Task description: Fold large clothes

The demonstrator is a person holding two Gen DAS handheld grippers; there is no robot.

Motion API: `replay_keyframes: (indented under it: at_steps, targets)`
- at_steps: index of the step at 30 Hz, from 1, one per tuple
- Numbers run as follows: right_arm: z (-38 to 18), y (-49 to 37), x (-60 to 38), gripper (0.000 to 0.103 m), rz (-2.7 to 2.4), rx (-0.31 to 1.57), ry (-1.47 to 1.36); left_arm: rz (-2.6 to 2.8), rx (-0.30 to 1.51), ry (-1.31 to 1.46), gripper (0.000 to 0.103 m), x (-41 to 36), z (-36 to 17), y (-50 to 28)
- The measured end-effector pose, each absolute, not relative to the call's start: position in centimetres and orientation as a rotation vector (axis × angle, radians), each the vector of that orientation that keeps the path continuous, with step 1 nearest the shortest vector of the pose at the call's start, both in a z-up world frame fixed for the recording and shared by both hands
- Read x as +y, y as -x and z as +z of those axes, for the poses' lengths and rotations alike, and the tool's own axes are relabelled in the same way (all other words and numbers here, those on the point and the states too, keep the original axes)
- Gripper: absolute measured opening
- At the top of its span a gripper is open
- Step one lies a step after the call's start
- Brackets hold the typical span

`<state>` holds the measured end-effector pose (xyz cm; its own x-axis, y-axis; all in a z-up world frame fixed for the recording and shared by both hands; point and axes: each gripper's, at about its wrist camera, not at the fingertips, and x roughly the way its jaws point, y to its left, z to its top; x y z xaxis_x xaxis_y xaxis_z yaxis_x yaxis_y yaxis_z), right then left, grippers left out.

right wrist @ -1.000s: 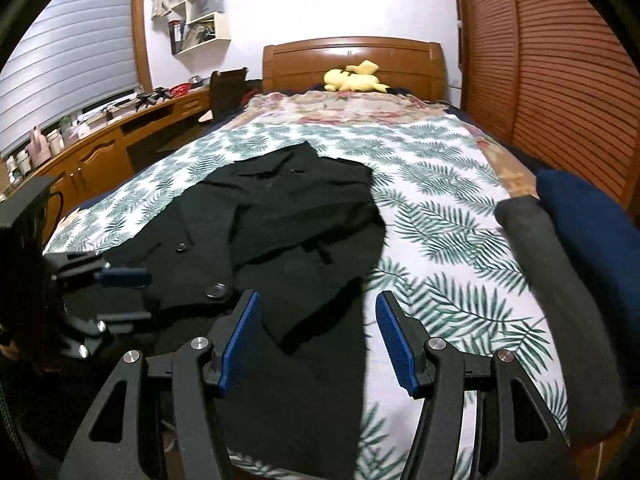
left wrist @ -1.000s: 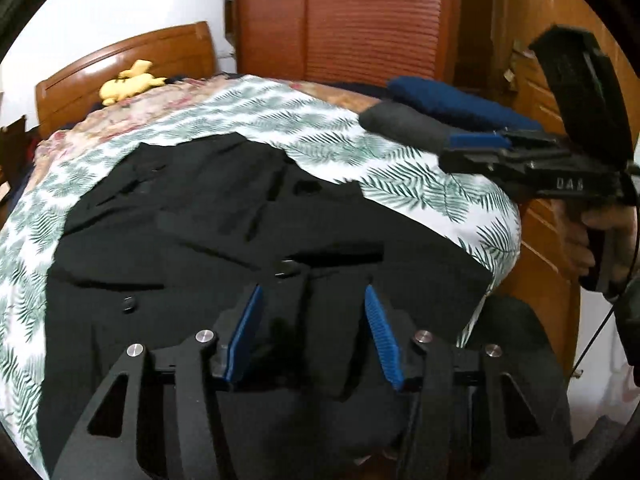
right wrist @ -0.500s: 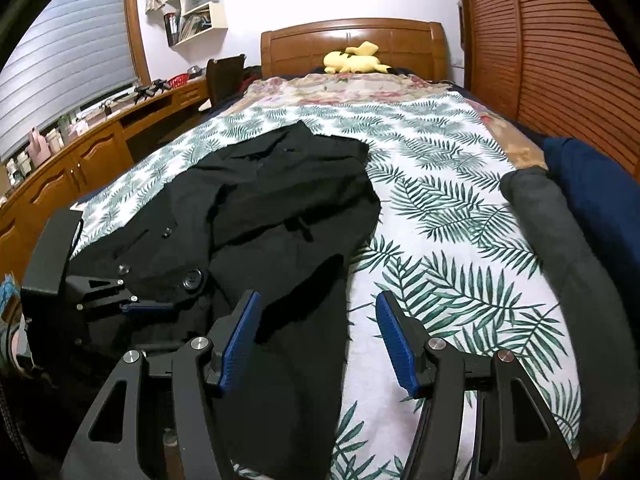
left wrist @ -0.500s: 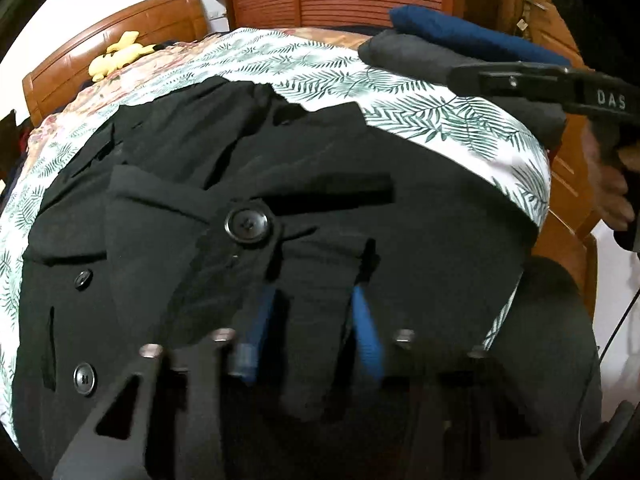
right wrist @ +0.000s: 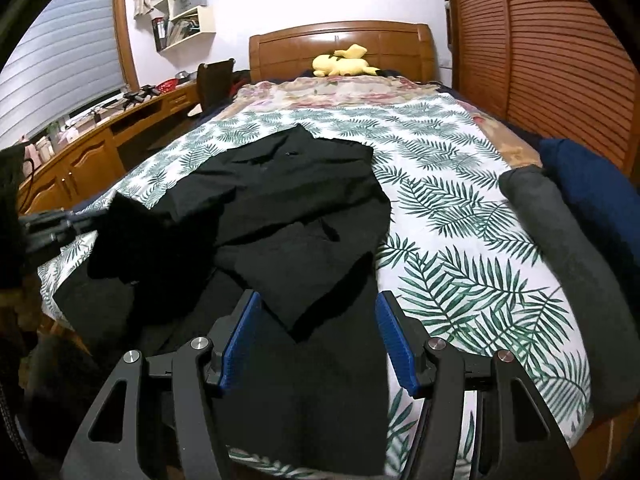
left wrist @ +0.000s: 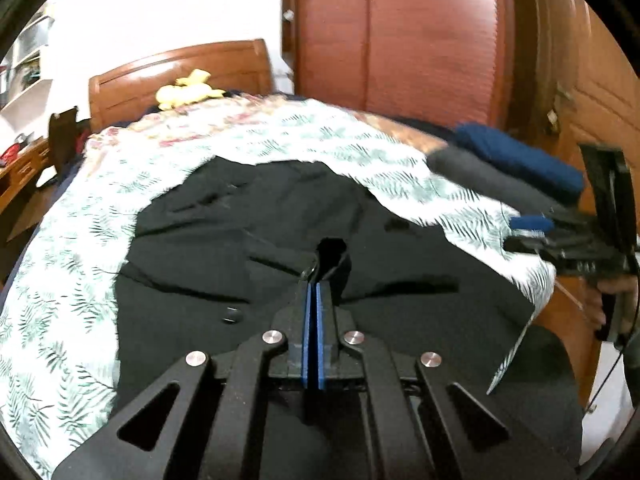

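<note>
Black coat point(left wrist: 280, 232) on bed, fold pinched in left gripper point(left wrist: 313, 286)

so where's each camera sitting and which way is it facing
Left wrist: on the left gripper, shut on a fold of the black coat, facing across the bed toward the wardrobe; the person's hand holds the right gripper at right.
Right wrist: on the open right gripper, facing up the bed to the headboard.
Shared: coat, leaf-print cover, yellow plush toy.
</note>
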<state>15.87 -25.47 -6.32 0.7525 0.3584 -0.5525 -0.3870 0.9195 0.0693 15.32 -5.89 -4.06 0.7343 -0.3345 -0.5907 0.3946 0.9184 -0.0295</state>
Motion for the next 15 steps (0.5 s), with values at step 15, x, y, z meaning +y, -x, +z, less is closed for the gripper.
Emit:
replay_keyframes:
  at_steps: [15]
  targets:
    - [-6.2, -18.5, -22.4, 0.062, 0.366, 0.629, 0.073, -0.286, 0.649, -0.033, 0.003, 3.2, -6.2, -16.8]
